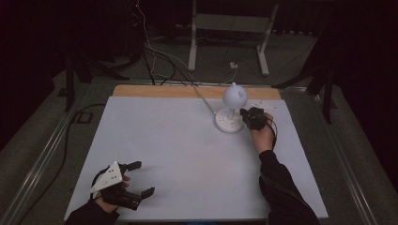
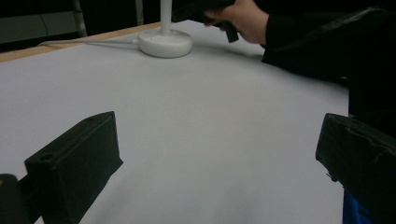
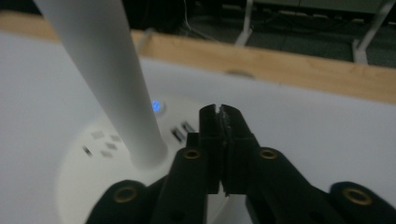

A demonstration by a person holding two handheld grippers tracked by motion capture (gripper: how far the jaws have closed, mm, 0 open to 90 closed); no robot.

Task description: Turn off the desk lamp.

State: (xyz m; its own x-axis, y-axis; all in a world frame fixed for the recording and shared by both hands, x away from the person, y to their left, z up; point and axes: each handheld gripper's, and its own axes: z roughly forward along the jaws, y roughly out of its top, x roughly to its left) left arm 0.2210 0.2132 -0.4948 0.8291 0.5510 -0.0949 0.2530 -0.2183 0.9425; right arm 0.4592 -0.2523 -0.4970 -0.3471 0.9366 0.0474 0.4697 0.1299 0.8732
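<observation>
A white desk lamp (image 1: 233, 101) with a round head stands on its round base (image 1: 227, 123) at the back right of the white table top. In the right gripper view its stem (image 3: 107, 79) rises from the base (image 3: 88, 154), which carries a lit blue button (image 3: 157, 105) and small sockets. My right gripper (image 1: 248, 115) is shut with nothing between its jaws, its tips (image 3: 218, 112) just above the base's right side, beside the stem. My left gripper (image 1: 141, 178) rests open near the front left corner, jaws wide apart (image 2: 210, 149) over bare table.
The lamp's white cord (image 1: 204, 98) runs from the base to the table's back edge. A wooden strip (image 1: 155, 91) borders the far side. Beyond it are cables on the floor (image 1: 159, 61) and a white frame stand (image 1: 230, 33).
</observation>
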